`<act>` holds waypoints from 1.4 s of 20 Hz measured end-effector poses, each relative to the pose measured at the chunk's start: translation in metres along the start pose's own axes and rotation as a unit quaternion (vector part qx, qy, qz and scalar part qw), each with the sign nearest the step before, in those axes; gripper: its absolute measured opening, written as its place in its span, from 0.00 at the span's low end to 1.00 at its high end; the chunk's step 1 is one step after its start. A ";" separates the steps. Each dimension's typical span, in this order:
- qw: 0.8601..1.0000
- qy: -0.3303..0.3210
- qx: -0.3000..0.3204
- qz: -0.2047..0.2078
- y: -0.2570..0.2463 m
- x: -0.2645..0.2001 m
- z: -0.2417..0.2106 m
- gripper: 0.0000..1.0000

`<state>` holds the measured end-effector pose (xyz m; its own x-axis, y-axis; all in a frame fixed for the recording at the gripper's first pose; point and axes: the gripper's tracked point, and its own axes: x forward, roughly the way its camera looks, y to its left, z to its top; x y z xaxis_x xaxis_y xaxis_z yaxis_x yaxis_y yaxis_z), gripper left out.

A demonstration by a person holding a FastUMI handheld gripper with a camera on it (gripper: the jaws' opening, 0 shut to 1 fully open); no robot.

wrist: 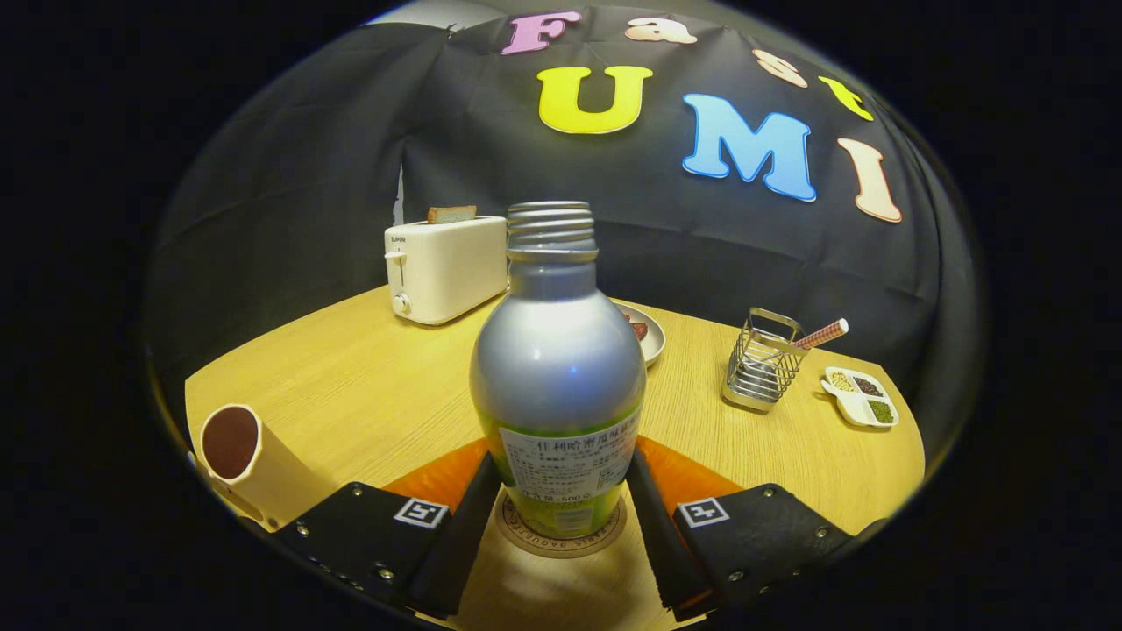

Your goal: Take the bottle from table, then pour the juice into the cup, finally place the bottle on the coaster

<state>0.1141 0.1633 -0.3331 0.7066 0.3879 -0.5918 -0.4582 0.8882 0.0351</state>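
Your gripper (pixel 561 504) has its 2 fingers set either side of the bottle's (pixel 557 377) lower body, close against its label; whether both actually press on it cannot be told. The bottle stands upright between them, cap off, threaded neck bare, its base on the round coaster (pixel 561 539) on the wooden table (pixel 368 386). Near left of the fingers, the cup (pixel 241 456) shows dark liquid at its mouth. Far left stands a white toaster (pixel 445 267) with a slice in its slot. A plate (pixel 647 337) sits just behind the bottle. Right: a wire basket (pixel 761 364) holding a striped stick, then a divided dish (pixel 861 396).
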 end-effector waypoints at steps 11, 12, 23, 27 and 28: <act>0.998 -0.037 0.031 -0.029 -0.006 -0.040 0.034 0.99; 0.998 -0.048 0.032 -0.032 -0.005 -0.050 0.044 0.99; 0.987 -0.140 0.030 -0.077 -0.008 -0.174 0.132 0.99; 0.979 -0.164 0.044 -0.114 -0.016 -0.217 0.147 0.99; 0.977 -0.169 0.048 -0.120 -0.015 -0.227 0.148 0.99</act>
<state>0.0406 0.0981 -0.0806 0.9326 0.2105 -0.2931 -0.2163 0.9762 0.0132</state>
